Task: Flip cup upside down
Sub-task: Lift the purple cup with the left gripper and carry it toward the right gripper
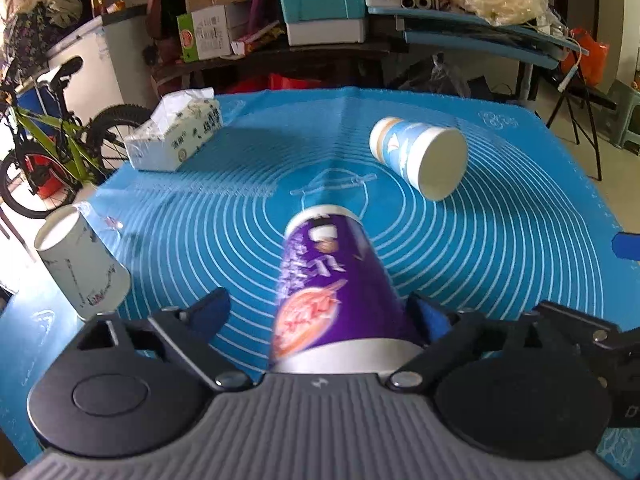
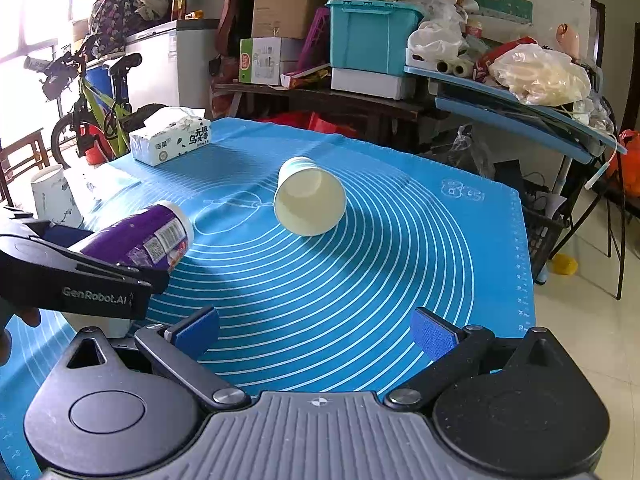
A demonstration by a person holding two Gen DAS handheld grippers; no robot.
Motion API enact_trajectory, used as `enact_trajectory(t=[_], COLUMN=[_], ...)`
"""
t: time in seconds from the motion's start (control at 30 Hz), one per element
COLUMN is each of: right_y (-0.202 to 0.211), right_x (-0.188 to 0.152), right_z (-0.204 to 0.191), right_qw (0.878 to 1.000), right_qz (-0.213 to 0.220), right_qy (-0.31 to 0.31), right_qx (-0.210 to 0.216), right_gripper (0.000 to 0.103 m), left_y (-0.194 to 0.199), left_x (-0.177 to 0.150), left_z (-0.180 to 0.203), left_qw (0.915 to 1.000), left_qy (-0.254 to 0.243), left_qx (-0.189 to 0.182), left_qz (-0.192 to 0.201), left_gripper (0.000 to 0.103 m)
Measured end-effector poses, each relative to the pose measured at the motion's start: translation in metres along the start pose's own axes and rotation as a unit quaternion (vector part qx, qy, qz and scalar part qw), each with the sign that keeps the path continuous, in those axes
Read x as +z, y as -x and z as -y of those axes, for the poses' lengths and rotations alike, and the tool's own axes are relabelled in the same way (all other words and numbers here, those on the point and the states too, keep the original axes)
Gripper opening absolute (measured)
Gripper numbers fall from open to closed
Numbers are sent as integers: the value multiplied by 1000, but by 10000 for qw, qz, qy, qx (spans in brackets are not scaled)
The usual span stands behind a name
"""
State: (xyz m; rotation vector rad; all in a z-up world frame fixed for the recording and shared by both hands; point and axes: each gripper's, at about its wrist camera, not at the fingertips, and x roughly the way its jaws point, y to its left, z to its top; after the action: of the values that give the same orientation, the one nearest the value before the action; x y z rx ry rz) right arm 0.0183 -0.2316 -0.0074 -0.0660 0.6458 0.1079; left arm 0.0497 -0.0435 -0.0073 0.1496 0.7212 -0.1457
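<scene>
A purple paper cup (image 1: 332,280) lies between the fingers of my left gripper (image 1: 320,312), base pointing away, above the blue mat (image 1: 500,260). The right pad touches it; a gap shows between the left pad and the cup. In the right wrist view the purple cup (image 2: 144,240) sits tilted in the left gripper (image 2: 80,276) at the left. A blue-and-white cup (image 1: 420,156) lies on its side on the mat, its mouth toward the right wrist camera (image 2: 310,196). My right gripper (image 2: 316,334) is open and empty over the mat.
A white cup (image 1: 80,260) stands upside down at the mat's left edge, also in the right wrist view (image 2: 52,196). A tissue pack (image 1: 176,136) lies at the far left corner. A bicycle (image 1: 52,148), cluttered shelves and a side table (image 2: 520,96) stand beyond the table.
</scene>
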Motion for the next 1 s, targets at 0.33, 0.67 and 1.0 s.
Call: enact_trajectory(t=[0.33, 0.67, 1.0], right_y=[-3, 0, 12], right_x=[-1, 2, 12], right_z=[2, 1, -5], right_qw=[10000, 10000, 9999], right_qz=[-30, -10, 91], right_qy=[-46, -43, -20], right_qx=[12, -10, -65], right_gripper=[103, 103, 103], left_y=[4, 26, 52], left_x=[3, 13, 15], left_z=[-5, -12, -38], left_qw=[9999, 9994, 9982], left_qy=[36, 188, 338], left_qx=[5, -14, 202], left_qz=[119, 302, 446], left_gripper=[96, 97, 97])
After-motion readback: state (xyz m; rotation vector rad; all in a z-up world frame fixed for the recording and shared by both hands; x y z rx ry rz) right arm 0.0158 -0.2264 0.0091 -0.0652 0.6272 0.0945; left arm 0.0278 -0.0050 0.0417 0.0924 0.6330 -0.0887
